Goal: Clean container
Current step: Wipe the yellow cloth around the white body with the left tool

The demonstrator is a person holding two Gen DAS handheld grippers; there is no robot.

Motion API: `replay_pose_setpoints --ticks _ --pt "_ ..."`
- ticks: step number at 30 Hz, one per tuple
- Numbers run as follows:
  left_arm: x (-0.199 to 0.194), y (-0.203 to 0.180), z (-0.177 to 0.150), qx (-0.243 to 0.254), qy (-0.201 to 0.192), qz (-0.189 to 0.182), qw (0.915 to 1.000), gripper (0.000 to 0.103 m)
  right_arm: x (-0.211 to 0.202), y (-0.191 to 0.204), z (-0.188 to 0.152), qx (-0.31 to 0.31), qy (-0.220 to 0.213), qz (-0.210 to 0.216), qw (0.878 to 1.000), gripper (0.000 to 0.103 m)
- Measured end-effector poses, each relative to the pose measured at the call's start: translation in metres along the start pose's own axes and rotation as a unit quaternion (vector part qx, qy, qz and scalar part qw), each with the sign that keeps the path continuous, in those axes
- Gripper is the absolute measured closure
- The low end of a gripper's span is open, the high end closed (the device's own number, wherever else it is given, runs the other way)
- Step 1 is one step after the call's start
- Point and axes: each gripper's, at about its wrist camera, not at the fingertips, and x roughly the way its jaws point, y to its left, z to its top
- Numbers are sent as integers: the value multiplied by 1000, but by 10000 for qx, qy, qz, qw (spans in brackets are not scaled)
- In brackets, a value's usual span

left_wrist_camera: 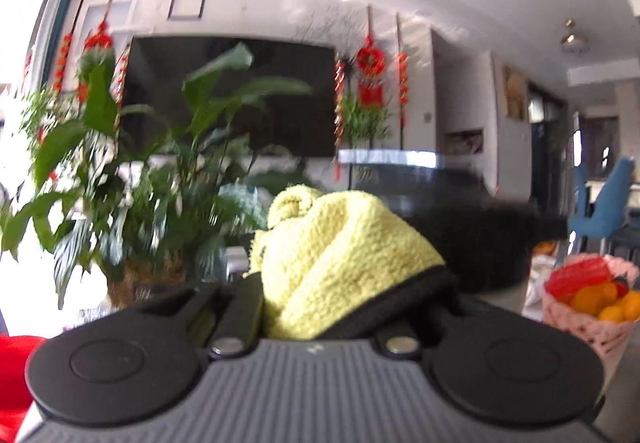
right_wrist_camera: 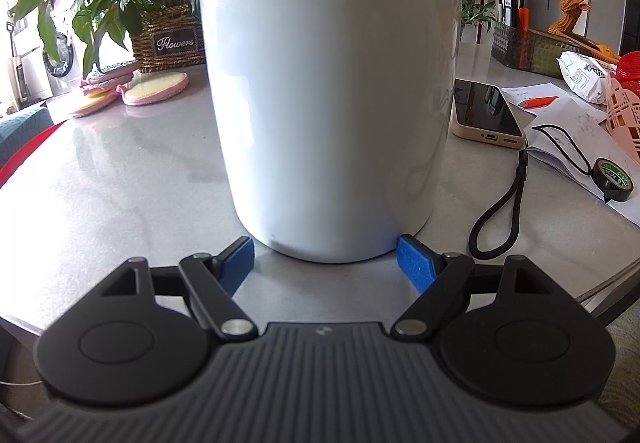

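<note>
Grey table (right_wrist_camera: 120, 183) bears white container (right_wrist_camera: 332, 83), phone (right_wrist_camera: 484, 113), tape roll (right_wrist_camera: 614, 179).

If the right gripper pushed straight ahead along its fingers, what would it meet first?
The right gripper would meet the tall white glossy container at once. Its rounded base already sits between the blue-padded fingers on the grey tabletop. Whether the pads already touch its sides is unclear.

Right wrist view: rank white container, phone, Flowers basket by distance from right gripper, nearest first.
From the right gripper:
1. White container, dead ahead, base between the blue pads.
2. Phone, right of the container, flat on the table.
3. Flowers basket, far left, behind the container.
</note>
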Motion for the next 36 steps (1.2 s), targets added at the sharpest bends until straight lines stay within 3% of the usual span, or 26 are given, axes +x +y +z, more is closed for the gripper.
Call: replay_pose_setpoints --ticks 1,5,12,20,34,36 --pt "-3 0 -10 -87 -223 -18 9997 96 0 0 0 0 1 1 10000 22" --pt "-4 -3 -23 107 -520 48 9986 96 0 0 1 9 14 5 10000 22" --pt "10 9 -27 -103 19 -98 9999 96 0 1 1 4 3 -7 10000 22" --pt "29 25 -42 -386 810 -177 9958 96 -1 -2 -1 9 2 -7 10000 22" --pt "37 26 -46 -375 1048 -160 9937 96 0 2 0 9 15 -3 10000 21" --pt "36 23 -46 -203 1000 -119 9947 96 0 2 0 6 16 0 10000 21"
